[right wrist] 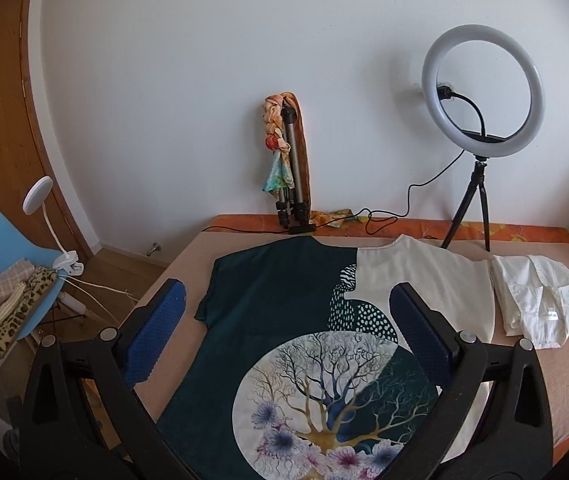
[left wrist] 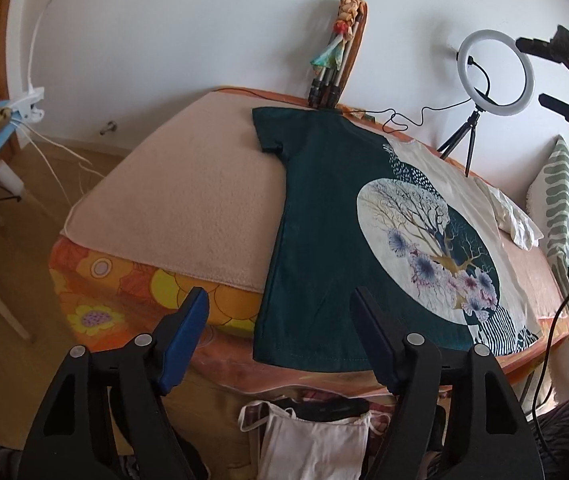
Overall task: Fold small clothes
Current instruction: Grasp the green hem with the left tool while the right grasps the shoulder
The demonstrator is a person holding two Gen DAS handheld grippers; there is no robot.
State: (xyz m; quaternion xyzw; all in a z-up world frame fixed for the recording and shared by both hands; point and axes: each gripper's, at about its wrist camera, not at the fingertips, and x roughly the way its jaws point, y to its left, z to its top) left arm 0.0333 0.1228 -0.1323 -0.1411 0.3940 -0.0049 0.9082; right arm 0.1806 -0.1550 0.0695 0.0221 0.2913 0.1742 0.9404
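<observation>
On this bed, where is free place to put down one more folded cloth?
The beige blanket is bare left of the dark-and-cream shirt, up to the bed's left edge. The right side is crowded: a white garment lies beside the shirt. Tripods, a ring light and cable line the wall.

Left gripper (left wrist: 280, 336) and right gripper (right wrist: 286, 320): black plastic arms, blue textured pads on the fingers (right wrist: 156, 332), silver round screws at the pivots.
</observation>
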